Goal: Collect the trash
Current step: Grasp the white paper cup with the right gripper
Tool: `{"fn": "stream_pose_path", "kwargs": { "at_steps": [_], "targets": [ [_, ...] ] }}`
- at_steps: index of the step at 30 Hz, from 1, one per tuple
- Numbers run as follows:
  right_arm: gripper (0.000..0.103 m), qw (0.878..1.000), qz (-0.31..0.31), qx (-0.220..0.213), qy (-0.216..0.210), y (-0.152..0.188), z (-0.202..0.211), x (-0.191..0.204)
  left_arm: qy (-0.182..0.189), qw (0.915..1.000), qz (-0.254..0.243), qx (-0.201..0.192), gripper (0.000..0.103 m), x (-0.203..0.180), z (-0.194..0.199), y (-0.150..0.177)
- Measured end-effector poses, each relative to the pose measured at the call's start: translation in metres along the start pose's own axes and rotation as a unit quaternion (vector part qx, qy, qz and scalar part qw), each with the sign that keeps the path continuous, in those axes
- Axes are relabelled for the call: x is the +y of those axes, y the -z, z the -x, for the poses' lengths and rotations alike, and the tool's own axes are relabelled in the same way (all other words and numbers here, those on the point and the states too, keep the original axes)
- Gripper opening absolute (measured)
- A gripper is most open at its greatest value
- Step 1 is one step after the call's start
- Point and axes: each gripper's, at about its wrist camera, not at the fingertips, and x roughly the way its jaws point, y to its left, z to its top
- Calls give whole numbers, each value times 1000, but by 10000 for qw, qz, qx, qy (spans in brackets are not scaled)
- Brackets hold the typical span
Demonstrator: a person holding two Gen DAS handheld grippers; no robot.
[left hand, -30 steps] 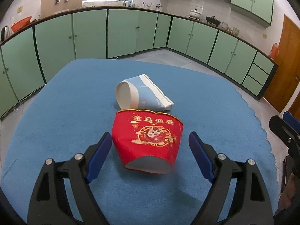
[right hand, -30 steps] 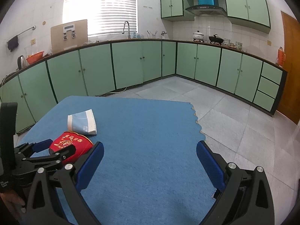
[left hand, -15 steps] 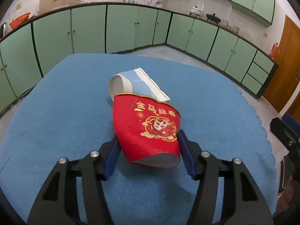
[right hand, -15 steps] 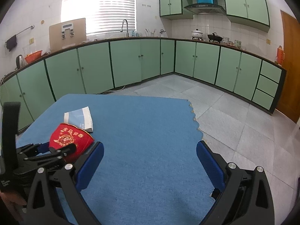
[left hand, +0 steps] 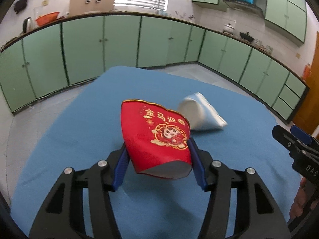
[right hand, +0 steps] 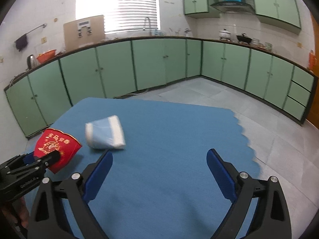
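Note:
A crushed red paper cup (left hand: 157,139) with gold print is held between the blue pads of my left gripper (left hand: 158,159), lifted a little above the blue mat (left hand: 79,139). It also shows in the right wrist view (right hand: 55,151), at the far left. A crushed blue-and-white paper cup (left hand: 201,117) lies on its side on the mat just behind the red one; it also shows in the right wrist view (right hand: 105,132). My right gripper (right hand: 159,171) is open and empty above the mat, right of the blue cup.
The blue mat (right hand: 169,139) has a scalloped right edge, with grey floor tiles (right hand: 269,139) beyond. Green kitchen cabinets (left hand: 119,43) run along the back and right walls. My right gripper (left hand: 295,143) shows at the right edge of the left wrist view.
My left gripper closed on the red cup, lifted it and swung left. The right gripper moved closer to the blue-and-white cup.

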Motion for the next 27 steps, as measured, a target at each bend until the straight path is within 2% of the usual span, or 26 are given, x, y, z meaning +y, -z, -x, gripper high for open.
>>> {"fn": "stream_pose_path", "kwargs": {
  "at_steps": [10, 16, 25, 26, 27],
  "targets": [
    [95, 9979, 164, 316, -536, -21, -56, 60, -233, 9997, 112, 54, 54, 41, -16, -23],
    [97, 9969, 193, 606, -467, -22, -86, 68, -162, 9994, 278, 116, 54, 55, -24, -25],
    [97, 9920, 207, 1097, -595, -21, -111, 72, -56, 9992, 358, 153, 54, 66, -31, -27],
    [94, 9916, 218, 1118, -620, -20, -112, 72, -47, 9992, 352, 161, 54, 66, -31, -27],
    [85, 9910, 230, 1143, -653, -20, -112, 72, -43, 9993, 344, 162, 54, 67, -32, -27]
  ]
}}
